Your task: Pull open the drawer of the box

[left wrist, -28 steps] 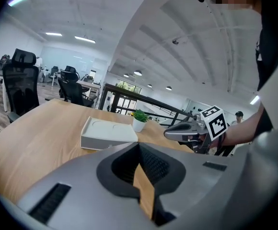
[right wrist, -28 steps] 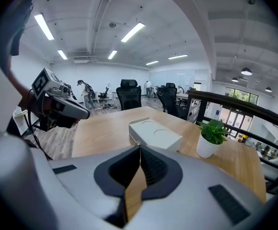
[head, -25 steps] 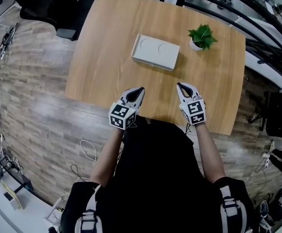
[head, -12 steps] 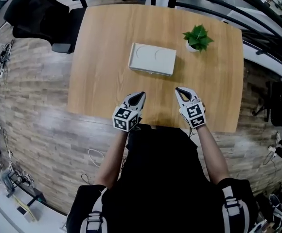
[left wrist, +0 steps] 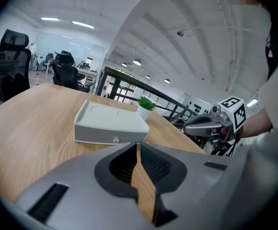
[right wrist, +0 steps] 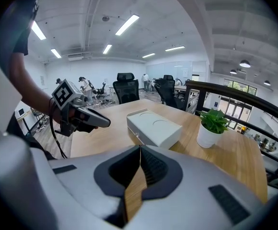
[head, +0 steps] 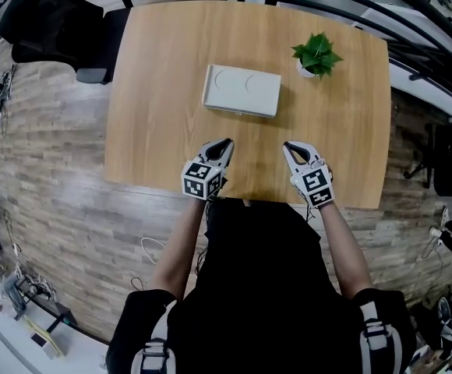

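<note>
Clenched empty, my left fingers (left wrist: 120,169) and right fingers (right wrist: 111,174) hovered nearside of the box (head: 241,90), facing its shut drawer knob (left wrist: 115,139).

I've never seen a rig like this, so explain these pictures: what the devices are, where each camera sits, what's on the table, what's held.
No robot here: a person holds a two-jaw claw in each hand. The head view comes from a camera on the person's head, looking down on the left claw and right claw. The other two views come from cameras riding on each claw, looking along its jaws. On the table stand a white box, with a small knob on its drawer, and a potted plant. Both claws are shut and empty, short of the box; the drawer is closed.
</note>
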A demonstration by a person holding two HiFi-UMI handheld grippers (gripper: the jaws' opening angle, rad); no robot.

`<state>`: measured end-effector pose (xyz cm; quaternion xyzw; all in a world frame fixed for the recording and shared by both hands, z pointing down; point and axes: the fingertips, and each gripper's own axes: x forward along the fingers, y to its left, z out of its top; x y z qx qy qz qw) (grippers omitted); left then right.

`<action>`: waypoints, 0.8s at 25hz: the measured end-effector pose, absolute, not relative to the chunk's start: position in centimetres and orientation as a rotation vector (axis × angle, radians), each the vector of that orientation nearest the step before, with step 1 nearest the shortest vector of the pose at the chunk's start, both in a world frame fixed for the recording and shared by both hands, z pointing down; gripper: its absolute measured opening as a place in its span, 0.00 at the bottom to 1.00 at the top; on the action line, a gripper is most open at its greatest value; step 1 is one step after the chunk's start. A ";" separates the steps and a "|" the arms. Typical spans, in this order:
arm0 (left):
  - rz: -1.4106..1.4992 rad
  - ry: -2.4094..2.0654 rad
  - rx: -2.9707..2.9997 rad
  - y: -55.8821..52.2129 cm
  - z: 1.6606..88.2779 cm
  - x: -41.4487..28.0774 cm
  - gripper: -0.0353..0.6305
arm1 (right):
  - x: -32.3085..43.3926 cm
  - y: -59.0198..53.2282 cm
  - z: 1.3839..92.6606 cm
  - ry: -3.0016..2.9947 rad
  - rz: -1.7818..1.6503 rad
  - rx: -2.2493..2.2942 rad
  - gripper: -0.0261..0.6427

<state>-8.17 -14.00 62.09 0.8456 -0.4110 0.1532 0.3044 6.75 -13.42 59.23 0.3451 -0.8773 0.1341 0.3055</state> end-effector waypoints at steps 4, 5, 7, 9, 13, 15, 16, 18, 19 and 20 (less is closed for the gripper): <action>0.441 -1.064 2.232 -14.6 63.5 -7.7 0.09 | 6.8 -13.5 59.3 -2.319 0.361 0.907 0.08; 0.450 -1.053 2.233 -14.8 63.9 -7.5 0.09 | 6.9 -13.5 59.4 -2.316 0.362 0.905 0.08; 0.471 -1.033 2.233 -15.2 64.8 -7.1 0.09 | 7.1 -13.6 59.6 -2.310 0.366 0.899 0.08; 0.495 -1.020 2.229 -15.8 65.5 -6.9 0.18 | 7.3 -13.7 59.7 -2.304 0.365 0.891 0.08; 0.520 -1.014 2.216 -17.3 66.5 -6.7 0.19 | 7.9 -13.9 60.0 -2.293 0.371 0.902 0.08; 0.532 -1.007 2.202 -17.9 67.3 -6.6 0.19 | 8.2 -13.8 60.1 -2.286 0.380 0.910 0.08; 0.540 -0.998 2.193 -18.1 67.8 -6.5 0.20 | 8.4 -13.8 60.3 -2.282 0.385 0.912 0.08; 0.558 -0.985 2.172 -18.5 68.6 -6.3 0.22 | 8.7 -13.8 60.5 -2.273 0.393 0.915 0.08; 0.565 -0.984 2.163 -18.7 69.0 -6.3 0.22 | 8.8 -13.8 60.6 -2.269 0.397 0.917 0.08; 0.570 -0.986 2.155 -18.9 69.2 -6.3 0.22 | 9.0 -13.7 60.7 -2.266 0.400 0.918 0.08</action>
